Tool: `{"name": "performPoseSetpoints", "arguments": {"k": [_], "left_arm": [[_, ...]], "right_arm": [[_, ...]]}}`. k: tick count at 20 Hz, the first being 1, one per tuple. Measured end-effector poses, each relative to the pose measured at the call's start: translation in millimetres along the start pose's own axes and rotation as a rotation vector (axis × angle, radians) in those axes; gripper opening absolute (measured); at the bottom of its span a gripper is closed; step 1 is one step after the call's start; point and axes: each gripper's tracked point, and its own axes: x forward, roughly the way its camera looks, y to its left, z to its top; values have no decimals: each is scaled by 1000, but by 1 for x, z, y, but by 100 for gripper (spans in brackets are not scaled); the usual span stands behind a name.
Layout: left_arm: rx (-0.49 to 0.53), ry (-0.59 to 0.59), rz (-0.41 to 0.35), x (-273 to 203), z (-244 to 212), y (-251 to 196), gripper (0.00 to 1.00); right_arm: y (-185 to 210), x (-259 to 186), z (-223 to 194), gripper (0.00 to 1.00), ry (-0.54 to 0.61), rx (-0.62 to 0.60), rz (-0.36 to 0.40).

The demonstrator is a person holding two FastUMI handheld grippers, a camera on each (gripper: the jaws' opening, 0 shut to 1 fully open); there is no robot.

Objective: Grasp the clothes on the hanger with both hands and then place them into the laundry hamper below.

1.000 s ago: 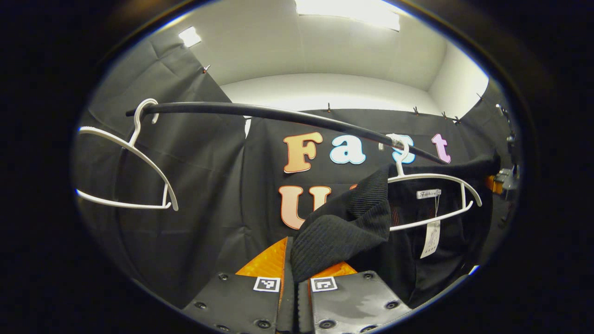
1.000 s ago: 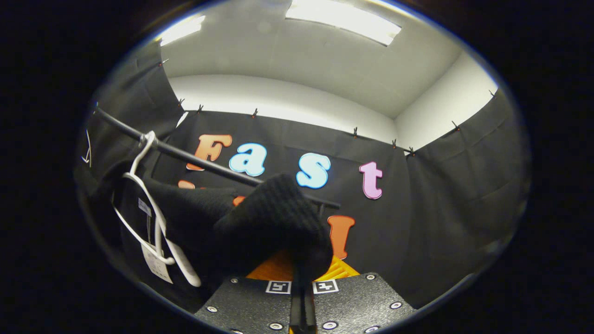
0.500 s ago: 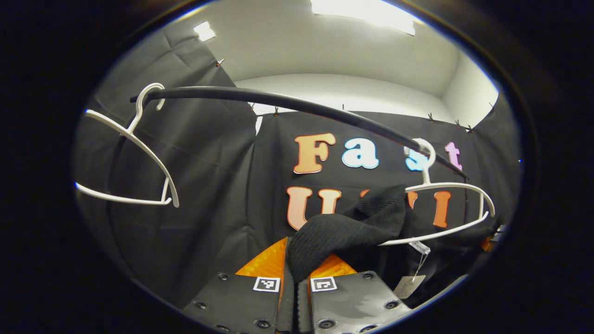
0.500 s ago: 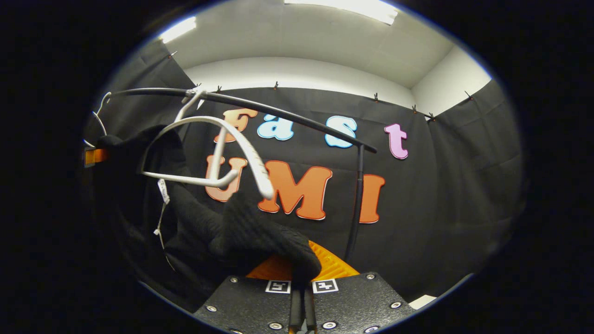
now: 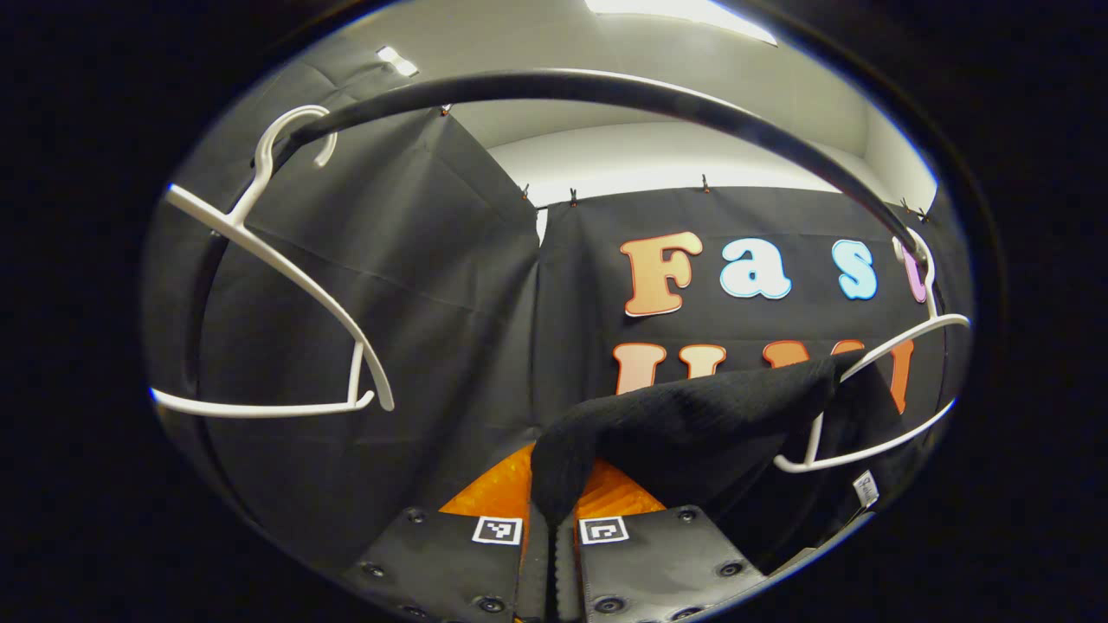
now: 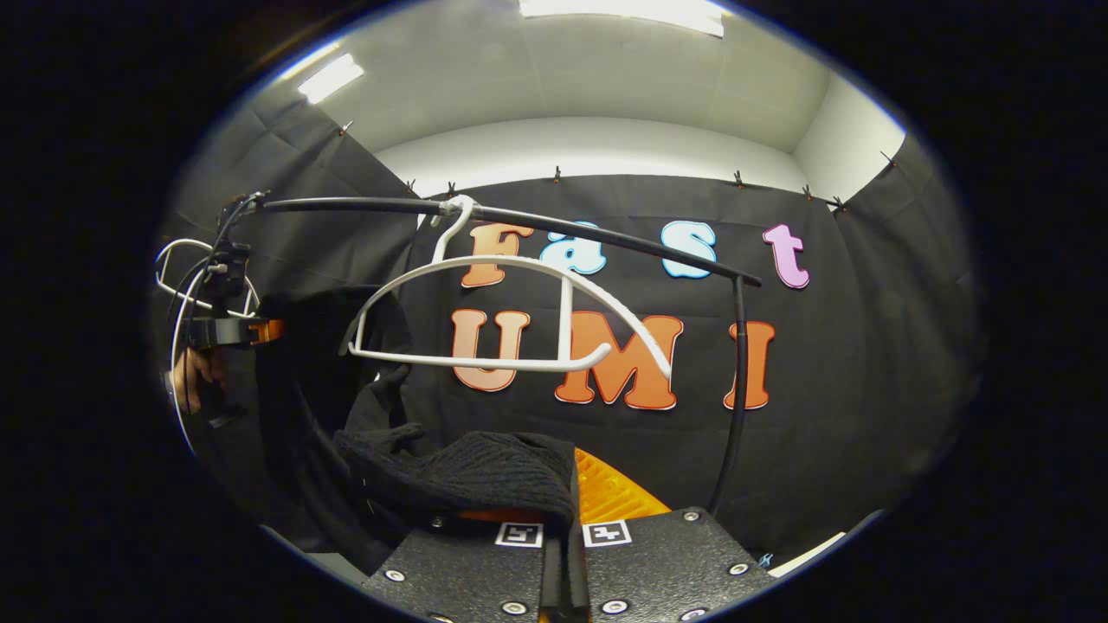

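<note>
While both grippers pinch opposite ends of the black knit garment (image 5: 692, 424), the fabric runs as a band from the left gripper (image 5: 554, 528) up and rightward toward the white hanger (image 5: 874, 407) near the rail's (image 5: 606, 86) far end. L. gripper: fingers closed, cloth bunched between them. R. gripper (image 6: 563, 541): fingers likewise closed, w/ a fold of the same knit (image 6: 485, 472) draped over its left side. In the right gripper view the hanger (image 6: 519, 320) hangs bare on the rail (image 6: 606, 238), garment below and left of it, so the cloth appears off the hanger; in the left gripper view one edge lies close against the hanger's arm, contact cannot be told. Long axis of garment: roughly horizontal, gripper to gripper, sagging at centre. A second, empty hanger (image 5: 277, 294) sits toward the rail's near end. Hamper lies below per task; next move judged a joint descent, both ends lowered evenly so the cloth clears the hanger arm.
</note>
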Motion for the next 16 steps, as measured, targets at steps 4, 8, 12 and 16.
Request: {"name": "performPoseSetpoints", "arguments": {"k": [4,8,12,16], "left_arm": [[49,31,44,-1,-21,18,11],[74,30,44,-8,-22,24,10],[74,81,58,-8,-39,35,10],[59,99,64,-19,-49,44,10]], "right_arm": [[14,-5,1,10,8,18,24],[17,-8,-1,10,17,21,33],[27,-8,-7,10,32,25,47],[34,-10,-13,10,44,32,64]]}}
